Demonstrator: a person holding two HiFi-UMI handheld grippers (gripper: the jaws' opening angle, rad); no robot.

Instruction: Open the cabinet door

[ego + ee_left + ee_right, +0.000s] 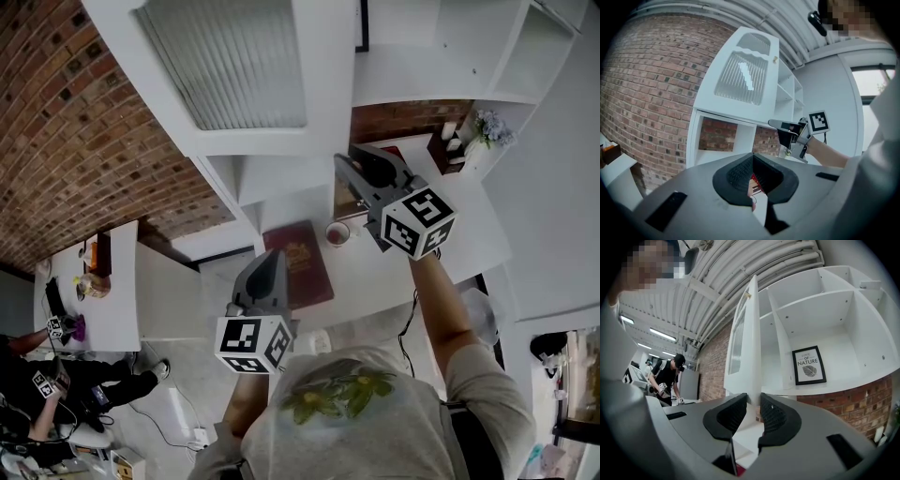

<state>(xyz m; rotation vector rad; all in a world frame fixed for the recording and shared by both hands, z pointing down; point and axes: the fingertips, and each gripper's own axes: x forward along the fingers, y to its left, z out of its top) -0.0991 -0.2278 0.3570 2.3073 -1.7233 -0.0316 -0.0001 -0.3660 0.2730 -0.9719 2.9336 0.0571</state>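
Note:
The white cabinet door (225,66) with its ribbed glass panel stands swung out from the cabinet (441,47). My right gripper (349,171) is raised to the door's lower free corner. In the right gripper view the door's edge (746,343) fills the gap between the jaws of my right gripper (753,404), and both pads lie against it. My left gripper (270,270) hangs lower, over the desk, shut with nothing in it. The left gripper view shows the door's front (743,75) and my right gripper (782,125) at its edge.
A red book (300,262) and a cup (337,232) lie on the white desk (403,272) under the cabinet. A framed picture (809,364) stands in an open shelf bay. Brick wall (66,122) is to the left. Another person (56,384) works at a side table.

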